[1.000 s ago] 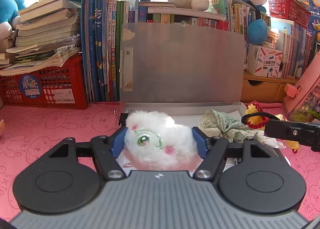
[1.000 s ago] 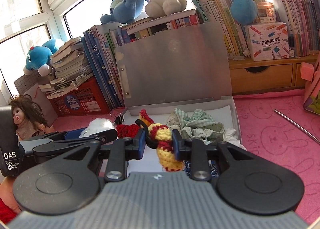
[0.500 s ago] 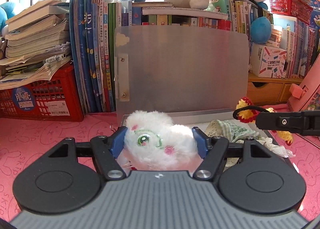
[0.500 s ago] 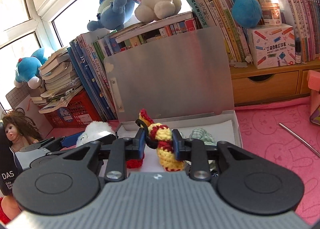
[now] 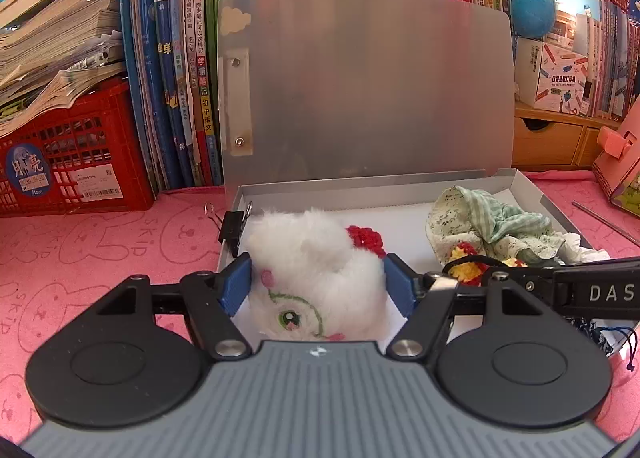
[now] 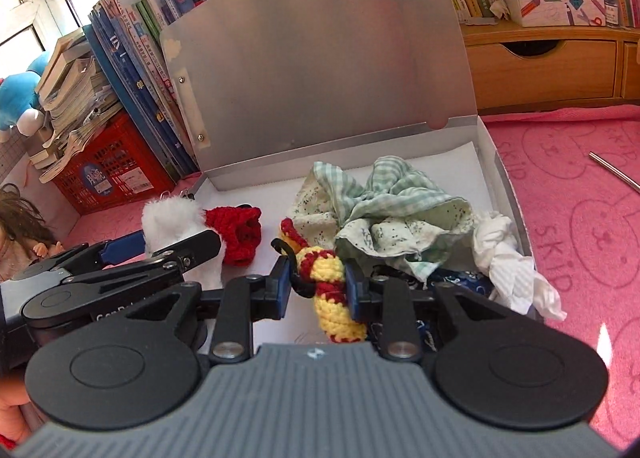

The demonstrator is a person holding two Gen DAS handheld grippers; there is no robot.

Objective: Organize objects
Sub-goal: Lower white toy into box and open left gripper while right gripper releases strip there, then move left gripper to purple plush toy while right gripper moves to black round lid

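Observation:
My left gripper (image 5: 318, 284) is shut on a white fluffy plush toy (image 5: 316, 278) with a green stitched eye, low over the left half of an open grey box (image 5: 360, 193). A red crocheted piece (image 5: 366, 238) lies just behind the plush. My right gripper (image 6: 318, 284) is shut on a yellow and red crocheted toy (image 6: 330, 290) with a black loop, over the box's middle. In the right wrist view the plush (image 6: 176, 219) and the left gripper (image 6: 176, 248) sit at the left, the red piece (image 6: 240, 232) beside them. The right gripper's body (image 5: 592, 292) crosses the left wrist view.
A green checked cloth (image 6: 384, 209), white crumpled paper (image 6: 508, 258) and dark blue fabric (image 6: 460, 282) fill the box's right side. Its lid (image 5: 368, 85) stands upright against books. A black binder clip (image 5: 232, 227), red crate (image 5: 68, 161), doll (image 6: 20, 230), metal rod (image 6: 616, 171) surround it on the pink mat.
Both grippers have come forward and down into the box, each still holding its toy. The plush and the crocheted toy now sit low over the box floor.

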